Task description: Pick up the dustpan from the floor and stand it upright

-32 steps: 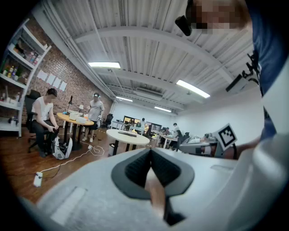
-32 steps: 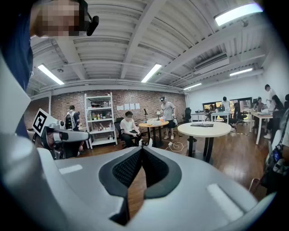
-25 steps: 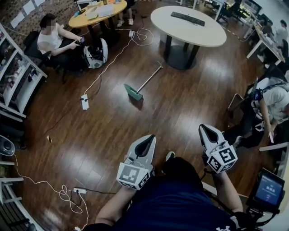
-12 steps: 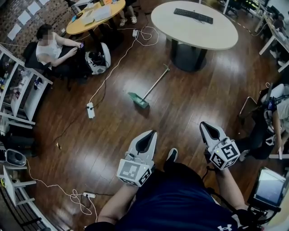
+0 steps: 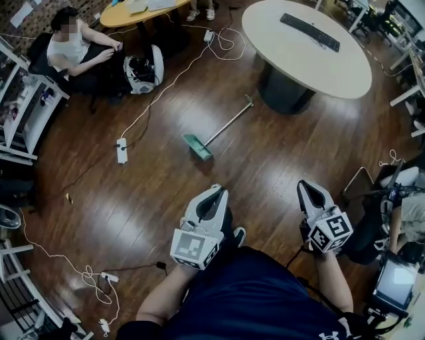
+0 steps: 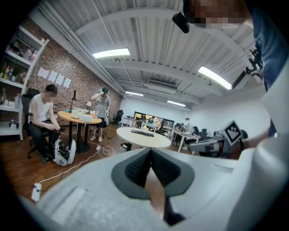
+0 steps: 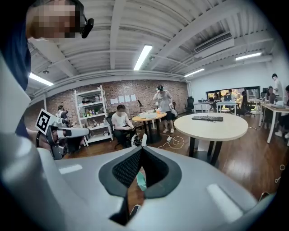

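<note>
The dustpan lies flat on the wooden floor, its green pan [image 5: 197, 146] towards me and its long pale handle [image 5: 229, 121] running up-right to the round table's foot. A sliver of the green pan [image 7: 141, 181] shows between the jaws in the right gripper view. My left gripper [image 5: 216, 192] is held out low in the head view, short of the pan, shut with nothing in it; its pads meet at the tip [image 6: 150, 151]. My right gripper [image 5: 307, 186] is level with it to the right, also shut and empty [image 7: 142, 149].
A round white table [image 5: 312, 53] with a keyboard [image 5: 310, 31] stands beyond the handle. A power strip [image 5: 121, 149] and white cable cross the floor at left. A seated person [image 5: 76, 46], an orange table [image 5: 143, 10] and shelves [image 5: 16, 126] fill the upper left.
The floor, table and dustpan have slid nearer in the head view as I walked forward. Both grippers keep their place in front of me and stay shut.
</note>
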A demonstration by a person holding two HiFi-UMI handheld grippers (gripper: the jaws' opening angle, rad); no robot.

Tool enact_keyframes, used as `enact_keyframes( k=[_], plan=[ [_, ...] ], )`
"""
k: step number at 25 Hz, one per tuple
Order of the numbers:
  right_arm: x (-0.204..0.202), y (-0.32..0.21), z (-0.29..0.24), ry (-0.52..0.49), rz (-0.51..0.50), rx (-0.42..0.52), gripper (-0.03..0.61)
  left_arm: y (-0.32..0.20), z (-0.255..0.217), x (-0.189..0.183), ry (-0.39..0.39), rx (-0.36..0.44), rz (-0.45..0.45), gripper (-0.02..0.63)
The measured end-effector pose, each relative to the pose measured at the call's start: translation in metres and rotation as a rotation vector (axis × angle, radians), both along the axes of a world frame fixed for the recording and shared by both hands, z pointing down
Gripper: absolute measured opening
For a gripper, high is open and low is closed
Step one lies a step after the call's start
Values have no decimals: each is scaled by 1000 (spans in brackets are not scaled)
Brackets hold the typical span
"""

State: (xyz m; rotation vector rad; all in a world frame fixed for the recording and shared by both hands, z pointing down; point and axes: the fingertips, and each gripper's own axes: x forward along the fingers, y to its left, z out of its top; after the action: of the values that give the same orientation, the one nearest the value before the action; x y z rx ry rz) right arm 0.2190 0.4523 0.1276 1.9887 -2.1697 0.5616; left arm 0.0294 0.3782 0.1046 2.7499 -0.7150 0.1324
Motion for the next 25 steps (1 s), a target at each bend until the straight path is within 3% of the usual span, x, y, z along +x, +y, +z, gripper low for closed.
enact_keyframes(
  k=[4,10,15,25],
  plan=[
    [13,-71,-1,35,-24,-35,5,-60,24,22,-33,47,15,5],
    [32,-165,-33,129,-65,-33,4,-136,16,56,24,33,42,5],
    [44,-212,-18,144,-118,-95,5,-185,29,52,23,2,-48,5],
    [69,-337,67,103,-328,-187,5,-268,91,38,-168,-126,-271,5]
  ],
)
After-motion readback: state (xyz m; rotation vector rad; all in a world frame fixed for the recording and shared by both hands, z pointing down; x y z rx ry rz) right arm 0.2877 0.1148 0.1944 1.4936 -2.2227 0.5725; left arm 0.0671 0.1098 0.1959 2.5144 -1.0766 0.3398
